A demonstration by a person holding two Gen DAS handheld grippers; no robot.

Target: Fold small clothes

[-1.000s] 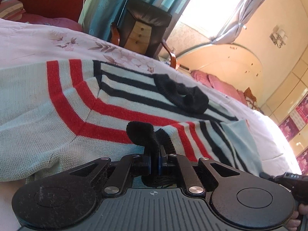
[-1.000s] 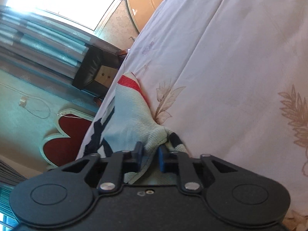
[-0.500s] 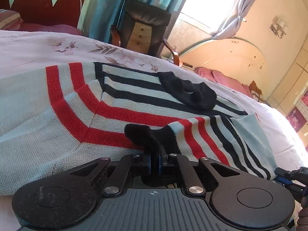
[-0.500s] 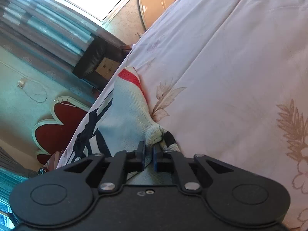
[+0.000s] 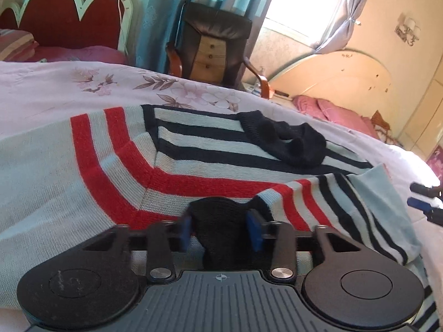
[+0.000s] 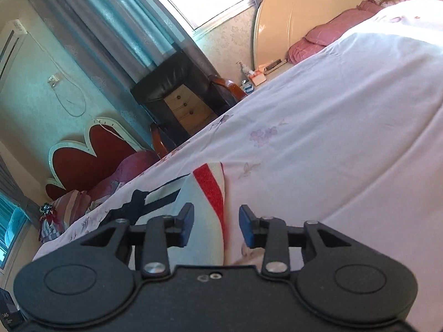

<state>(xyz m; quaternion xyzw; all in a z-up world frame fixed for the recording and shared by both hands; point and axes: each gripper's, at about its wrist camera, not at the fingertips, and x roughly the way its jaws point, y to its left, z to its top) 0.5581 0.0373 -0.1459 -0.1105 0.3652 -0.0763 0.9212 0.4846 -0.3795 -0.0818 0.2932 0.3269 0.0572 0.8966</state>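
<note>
The left gripper (image 5: pixel 218 228) stood with its jaws apart around the black cuff (image 5: pixel 214 213) of the striped sweater (image 5: pixel 193 166). The right gripper (image 6: pixel 216 225) was spread too, holding nothing, the sweater's folded edge at its 11 o'clock on the bed (image 6: pixel 346 138).

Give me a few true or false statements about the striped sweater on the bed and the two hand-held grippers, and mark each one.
1. The left hand-held gripper is open, with a black cuff lying between its fingers. True.
2. The right hand-held gripper is clamped shut on the sweater. False: its fingers are spread apart, above the sweater's edge.
3. The sweater has red and dark stripes on a pale knit. True.
4. The sweater lies on a bare wooden table. False: it lies on a floral bedsheet.
5. A dark armchair stands beyond the bed near the window. True.
</note>
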